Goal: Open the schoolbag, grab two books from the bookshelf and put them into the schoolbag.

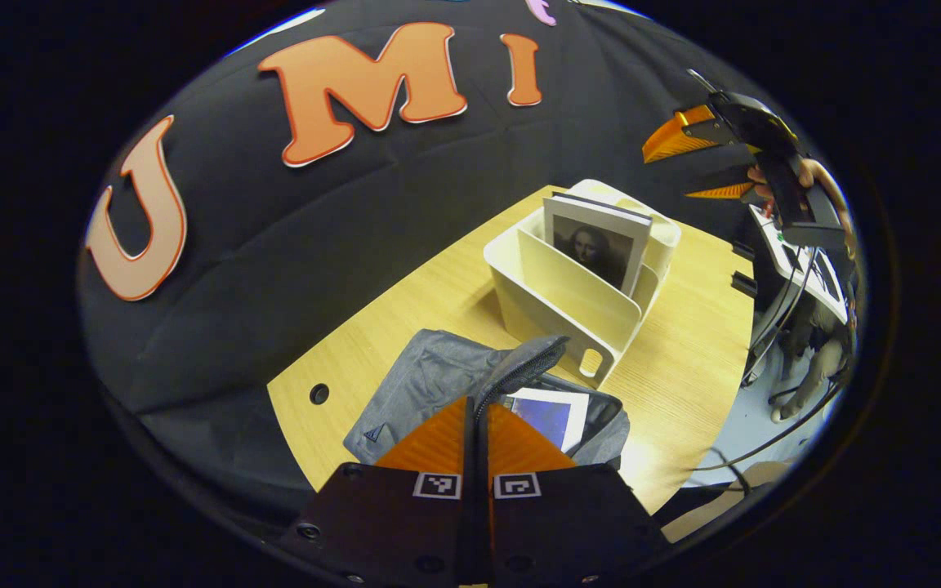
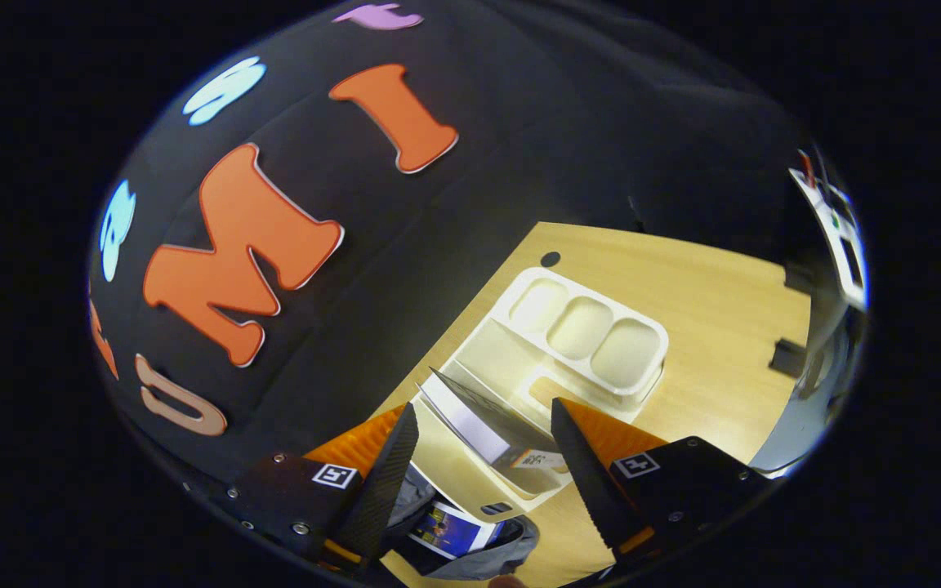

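Observation:
The grey schoolbag (image 1: 430, 376) lies open on the wooden table (image 1: 683, 359), with a blue-covered book (image 1: 550, 416) inside it. My left gripper (image 1: 477, 403) is shut on the bag's zippered flap (image 1: 532, 358) and holds it up. Behind the bag stands the white bookshelf (image 1: 560, 302), holding a book with a portrait cover (image 1: 597, 245). My right gripper (image 1: 666, 174) hovers open above and to the right of the shelf, held by a hand. In the right gripper view, that gripper (image 2: 484, 407) is open above the shelved book (image 2: 479, 425), with the bookshelf (image 2: 593, 335) and the schoolbag (image 2: 511, 555) below.
The table has a round cable hole (image 1: 319, 394) near its left edge. Cables and a device on a stand (image 1: 797, 269) sit past the right edge. The black cloth wall runs close behind the shelf.

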